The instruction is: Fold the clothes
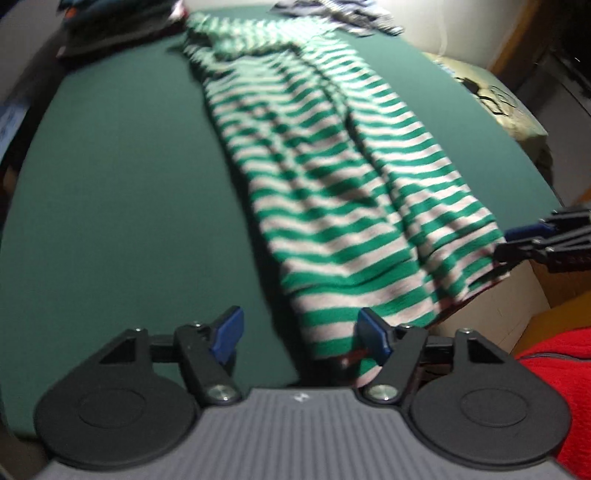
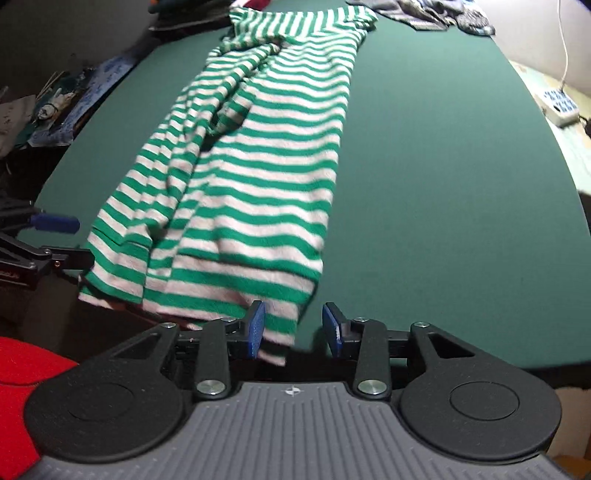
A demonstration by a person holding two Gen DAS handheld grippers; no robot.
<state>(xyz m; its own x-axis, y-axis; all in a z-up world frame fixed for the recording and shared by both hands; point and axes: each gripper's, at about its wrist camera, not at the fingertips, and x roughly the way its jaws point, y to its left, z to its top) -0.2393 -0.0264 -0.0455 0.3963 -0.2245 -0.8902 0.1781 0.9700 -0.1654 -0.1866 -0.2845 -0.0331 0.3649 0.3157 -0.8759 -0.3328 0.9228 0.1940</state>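
1. While both grippers hang over the near edge of the green table (image 2: 443,184), the green-and-white striped shirt (image 2: 258,177) lies stretched on it, long axis running straight away from the tools: hem at the near edge, collar end bunched at the far side.
2. Left gripper (image 1: 301,334): jaws stand wide apart. The hem's left corner lies between them, up against the right-hand pad; the other pad is clear of the cloth. No grip visible.
3. Right gripper (image 2: 293,328): jaws part open, narrower than the left pair. The hem's right corner sits just beside the left-hand pad, hanging slightly over the table edge. Pads do not press on it.
4. Each gripper is nearest its own hem corner, so the coming move, judged from this, turns on closing on both corners and carrying the hem forward along the long axis toward the collar.
5. Shirt's left half is rumpled, with a sleeve folded in over the body; right half lies flatter.
6. Containers: none in view. Other clothes (image 2: 436,14) are heaped loose at the table's far edge, well apart from the shirt's hem, and a red garment (image 1: 554,387) shows at the near side, below the table edge.
7. Left wrist view is blurred; fine contact at that pad is uncertain.
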